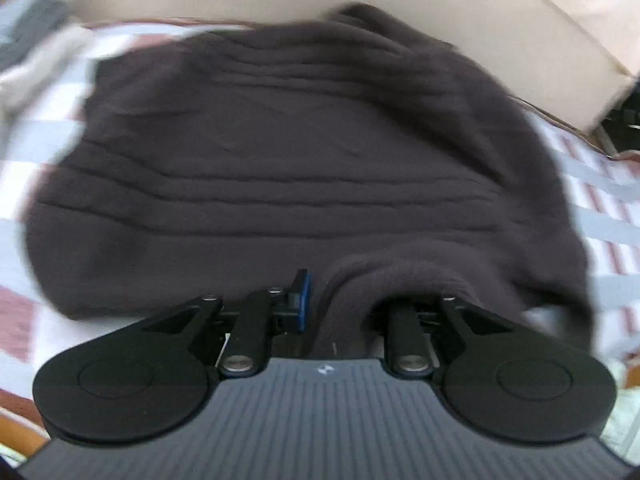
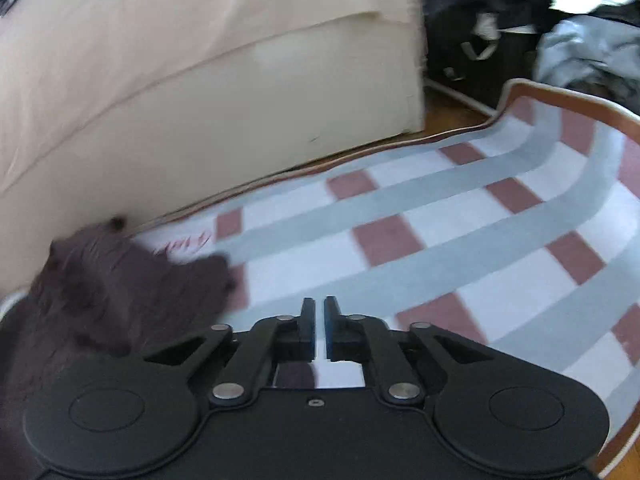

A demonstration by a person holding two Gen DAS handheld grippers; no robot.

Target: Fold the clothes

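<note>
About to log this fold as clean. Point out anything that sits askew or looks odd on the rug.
The dark fleece garment lies mostly flat on the checked rug, but a fold of it is bunched up over one finger of the left claw, hiding it. The right claw is shut on nothing. Blur hides finer detail.

A checked rug (image 2: 460,240) lies against a cream mattress (image 2: 200,80); dark bags (image 2: 480,40) behind.
</note>
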